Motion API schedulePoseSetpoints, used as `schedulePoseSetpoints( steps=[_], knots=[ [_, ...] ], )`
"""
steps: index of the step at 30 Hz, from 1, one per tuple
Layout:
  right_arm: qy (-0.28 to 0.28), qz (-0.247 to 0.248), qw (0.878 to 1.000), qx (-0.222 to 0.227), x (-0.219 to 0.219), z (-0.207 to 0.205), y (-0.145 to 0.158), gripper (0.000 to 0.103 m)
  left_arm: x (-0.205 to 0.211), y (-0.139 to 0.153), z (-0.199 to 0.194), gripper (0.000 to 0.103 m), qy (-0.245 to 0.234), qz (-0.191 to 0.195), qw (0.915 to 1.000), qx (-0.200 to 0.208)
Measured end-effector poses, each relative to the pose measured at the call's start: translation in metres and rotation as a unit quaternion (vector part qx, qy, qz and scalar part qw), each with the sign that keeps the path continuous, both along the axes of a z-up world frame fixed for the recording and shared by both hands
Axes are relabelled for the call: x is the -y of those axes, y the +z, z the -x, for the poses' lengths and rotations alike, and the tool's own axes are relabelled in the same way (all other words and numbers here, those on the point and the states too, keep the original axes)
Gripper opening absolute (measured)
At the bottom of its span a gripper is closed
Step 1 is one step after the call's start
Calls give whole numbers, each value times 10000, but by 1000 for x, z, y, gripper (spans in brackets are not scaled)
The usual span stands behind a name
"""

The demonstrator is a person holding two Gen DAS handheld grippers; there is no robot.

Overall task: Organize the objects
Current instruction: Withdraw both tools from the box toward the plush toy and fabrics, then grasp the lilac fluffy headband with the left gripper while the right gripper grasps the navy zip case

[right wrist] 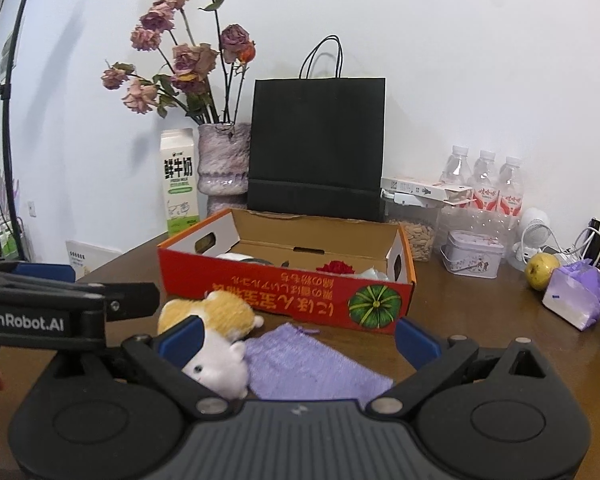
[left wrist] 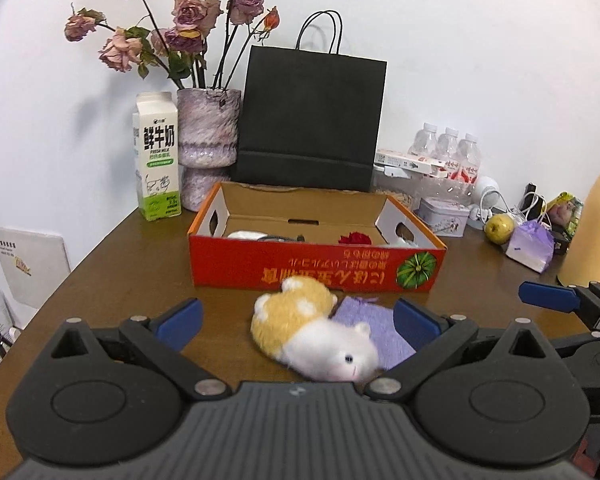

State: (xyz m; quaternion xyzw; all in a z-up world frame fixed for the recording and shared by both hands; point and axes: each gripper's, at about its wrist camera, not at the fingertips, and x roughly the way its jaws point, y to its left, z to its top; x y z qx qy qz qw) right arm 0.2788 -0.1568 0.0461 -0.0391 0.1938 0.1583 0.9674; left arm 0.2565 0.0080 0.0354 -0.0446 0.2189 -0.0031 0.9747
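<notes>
A yellow-and-white plush hamster [left wrist: 312,332] lies on the brown table in front of a red cardboard box [left wrist: 316,268], partly on a purple knitted pouch [left wrist: 380,328]. My left gripper [left wrist: 298,318] is open, its fingers on either side of the plush. In the right wrist view the plush [right wrist: 216,340] lies at the left and the pouch [right wrist: 312,364] sits between the fingers of my open right gripper [right wrist: 298,338]. The box [right wrist: 284,288] holds a red flower [right wrist: 336,268] and some pale items.
A black paper bag [left wrist: 308,120], a vase of dried roses [left wrist: 208,136] and a milk carton [left wrist: 156,156] stand behind the box. Water bottles [left wrist: 448,152], a tin [left wrist: 444,216], a pear [left wrist: 500,228], a purple packet [left wrist: 530,246] and a yellow jug [left wrist: 596,220] crowd the right.
</notes>
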Motion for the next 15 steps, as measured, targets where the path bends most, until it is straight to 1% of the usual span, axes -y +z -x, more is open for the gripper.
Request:
schedulePoseSetpoints(
  steps=[15],
  knots=[
    [30, 110, 9996, -270, 22, 66, -18, 103, -1, -11, 61, 103, -93, -44, 9997, -208]
  ],
)
